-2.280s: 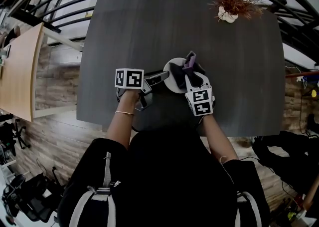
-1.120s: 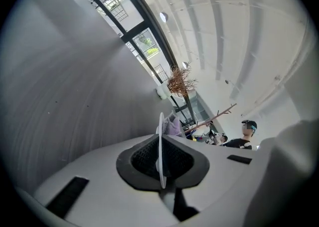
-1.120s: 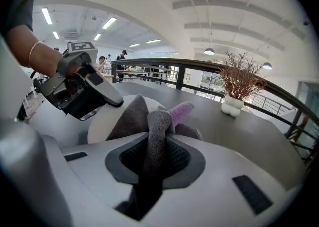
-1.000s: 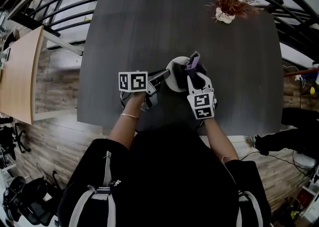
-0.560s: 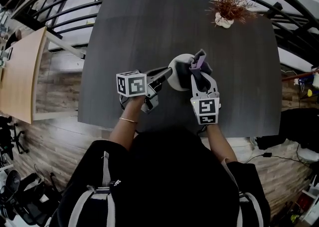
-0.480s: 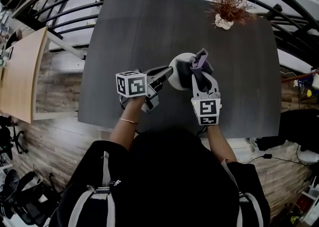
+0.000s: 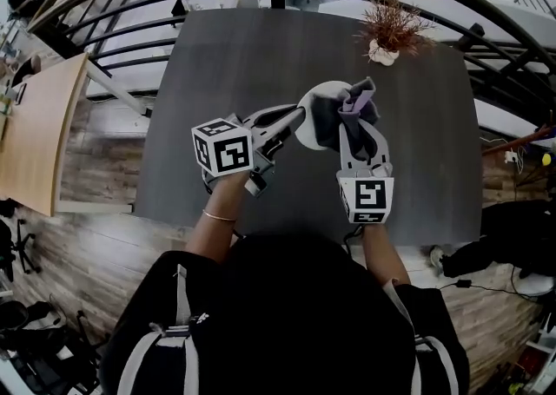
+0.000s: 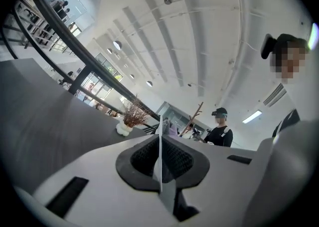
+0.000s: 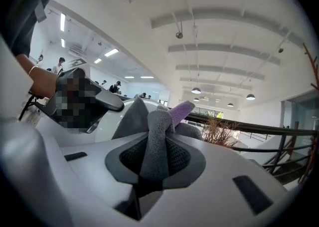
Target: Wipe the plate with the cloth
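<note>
Above the one dark table (image 7: 226, 63), the left gripper (image 7: 295, 114) clamps the single white plate (image 7: 320, 89) by its nine o'clock rim. The right gripper (image 7: 354, 120) clenches one grey cloth (image 7: 332, 122) against it.

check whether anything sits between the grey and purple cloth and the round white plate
Nothing visible does. The grey and purple cloth, clamped in the right gripper, lies right against the round white plate, which the left gripper grips by its rim.
</note>
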Demonstrator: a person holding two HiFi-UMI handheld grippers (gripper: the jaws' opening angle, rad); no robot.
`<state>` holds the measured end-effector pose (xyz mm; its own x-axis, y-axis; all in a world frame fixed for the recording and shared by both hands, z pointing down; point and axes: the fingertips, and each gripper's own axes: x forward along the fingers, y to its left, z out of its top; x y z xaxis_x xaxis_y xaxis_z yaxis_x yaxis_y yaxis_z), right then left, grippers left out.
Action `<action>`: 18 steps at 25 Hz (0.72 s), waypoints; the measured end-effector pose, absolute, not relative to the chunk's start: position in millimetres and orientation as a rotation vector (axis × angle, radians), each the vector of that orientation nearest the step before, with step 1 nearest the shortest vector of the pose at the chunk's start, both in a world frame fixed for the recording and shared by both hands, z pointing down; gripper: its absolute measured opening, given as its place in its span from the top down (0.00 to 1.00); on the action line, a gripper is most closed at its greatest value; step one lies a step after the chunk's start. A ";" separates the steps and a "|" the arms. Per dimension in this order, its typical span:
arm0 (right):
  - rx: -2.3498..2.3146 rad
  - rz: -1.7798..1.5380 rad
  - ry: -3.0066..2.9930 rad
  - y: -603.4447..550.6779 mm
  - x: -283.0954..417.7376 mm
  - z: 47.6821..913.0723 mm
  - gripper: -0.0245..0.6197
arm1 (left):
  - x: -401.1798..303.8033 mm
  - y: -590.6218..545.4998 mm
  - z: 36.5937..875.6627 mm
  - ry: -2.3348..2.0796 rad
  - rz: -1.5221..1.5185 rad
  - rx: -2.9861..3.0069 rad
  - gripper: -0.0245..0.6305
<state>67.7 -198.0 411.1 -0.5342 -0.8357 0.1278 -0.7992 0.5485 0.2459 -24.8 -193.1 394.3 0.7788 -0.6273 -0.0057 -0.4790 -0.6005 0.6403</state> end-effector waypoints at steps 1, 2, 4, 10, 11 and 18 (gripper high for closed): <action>1.379 -0.245 -2.566 -197.9 69.5 403.5 0.86 | -23.0 -193.4 385.3 -0.818 -0.319 2.346 0.93; 1.387 -0.260 -2.578 -197.7 71.8 395.0 0.86 | -20.6 -193.6 375.6 -0.817 -0.331 2.366 0.93; 1.408 -0.299 -2.603 -195.8 76.1 376.9 0.86 | -15.5 -191.6 355.4 -0.820 -0.341 2.422 0.93; 1.470 -0.420 -2.663 -175.8 72.0 332.5 0.86 | -20.0 -170.7 308.8 -0.842 -0.371 2.583 0.93; 1.471 -0.438 -2.667 -172.6 71.7 326.5 0.86 | -20.0 -168.1 303.3 -0.844 -0.380 2.596 0.93; 1.499 -0.498 -2.699 -156.5 85.3 300.8 0.86 | -11.1 -161.5 287.5 -0.837 -0.416 2.616 0.94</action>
<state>85.3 -156.5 300.8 -0.5406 -0.8295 -0.1400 -0.8250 0.4901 0.2815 -11.1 -161.5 287.5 0.7809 -0.6022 -0.1657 -0.4958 -0.7590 0.4220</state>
